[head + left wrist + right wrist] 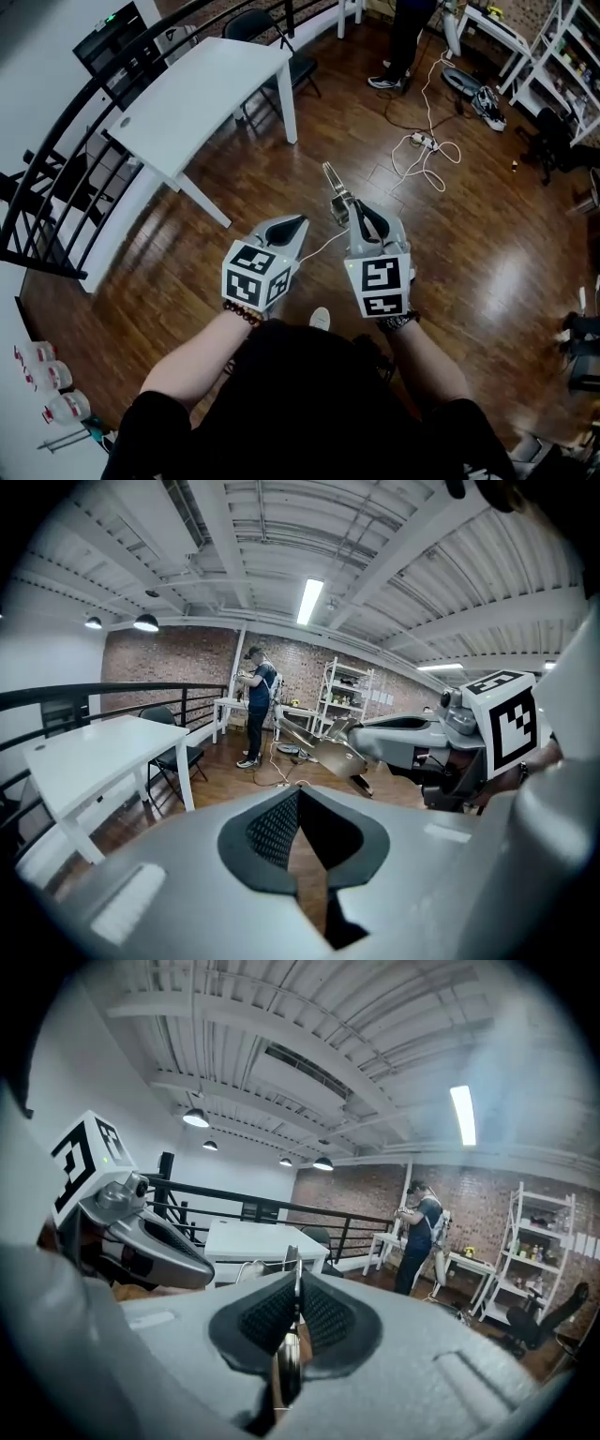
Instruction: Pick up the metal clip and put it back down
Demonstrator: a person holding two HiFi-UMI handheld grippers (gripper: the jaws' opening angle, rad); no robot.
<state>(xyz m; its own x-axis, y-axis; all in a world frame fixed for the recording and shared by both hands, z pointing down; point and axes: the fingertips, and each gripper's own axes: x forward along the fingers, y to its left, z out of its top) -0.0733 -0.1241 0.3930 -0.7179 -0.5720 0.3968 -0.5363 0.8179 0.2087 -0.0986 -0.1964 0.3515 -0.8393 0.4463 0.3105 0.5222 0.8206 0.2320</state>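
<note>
Black short-sleeved shirt (309,403), beaded bracelet (243,313), and grey left tool (292,225) and right tool (360,208) each bearing a black-and-white marker cube (380,286).

Head view: from above the person's own arms, facing steeply down at the wooden floor (469,244); the left gripper (289,225) and right gripper (361,214) sit close below it, low in the middle.
Left gripper view: rides on the left gripper and looks along its jaws, almost level, toward the far brick wall (178,663); the right gripper is near, at the right.
Right gripper view: the same along its own jaws; the left gripper is near, at the left.
Shared: all three see the white table (202,94) and the standing person (258,710); both gripper views see the black railing (112,691).
</note>
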